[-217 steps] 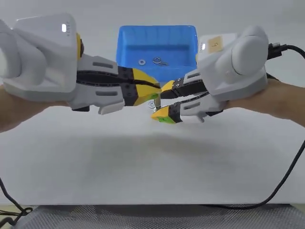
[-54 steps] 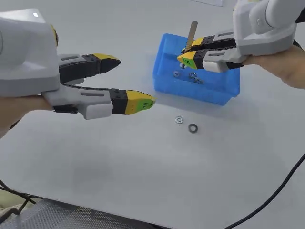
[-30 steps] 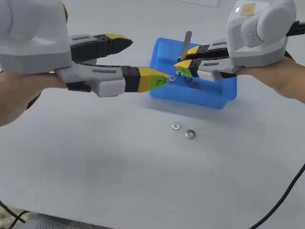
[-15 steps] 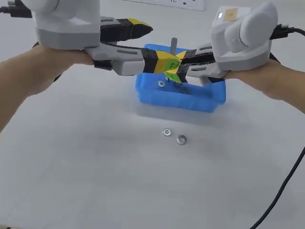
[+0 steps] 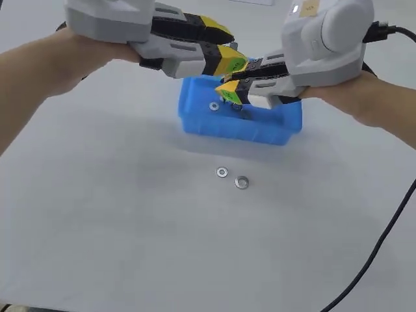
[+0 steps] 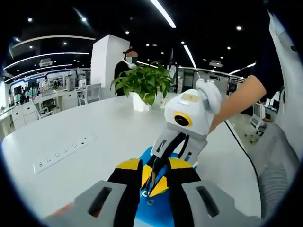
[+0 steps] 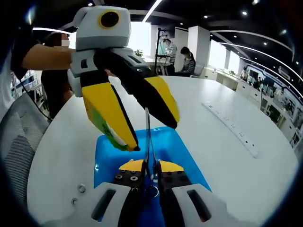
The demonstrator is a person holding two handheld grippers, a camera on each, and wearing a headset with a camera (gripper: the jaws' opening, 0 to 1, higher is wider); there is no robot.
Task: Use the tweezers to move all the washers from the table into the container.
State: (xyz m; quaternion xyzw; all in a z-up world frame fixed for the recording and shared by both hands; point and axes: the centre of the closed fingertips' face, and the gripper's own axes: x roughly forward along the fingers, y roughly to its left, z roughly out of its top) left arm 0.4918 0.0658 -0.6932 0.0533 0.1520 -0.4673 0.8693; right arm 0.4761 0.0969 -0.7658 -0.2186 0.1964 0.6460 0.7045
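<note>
A white surface is seen from above, with a blue container towards the back. The right gripper is held over the container, its fingers clenched on the tweezers. The thin metal strip of the tweezers stands up between the fingers, and its lower end is pointed down into the container. The left gripper is held opposite, tip to tip with the right one. Its fingers are spread apart with nothing between them, one just above the other. In the right gripper view the tweezers' upper end is seen rising between these spread fingers; whether it is touched cannot be told.

Two washers are counted on the surface in front of the container, well clear of all the fingers: one washer and a second washer just beside it. Inside the container a third washer is plainly seen. More metal is partly hidden under the right fingers, so no count can be given there.
</note>
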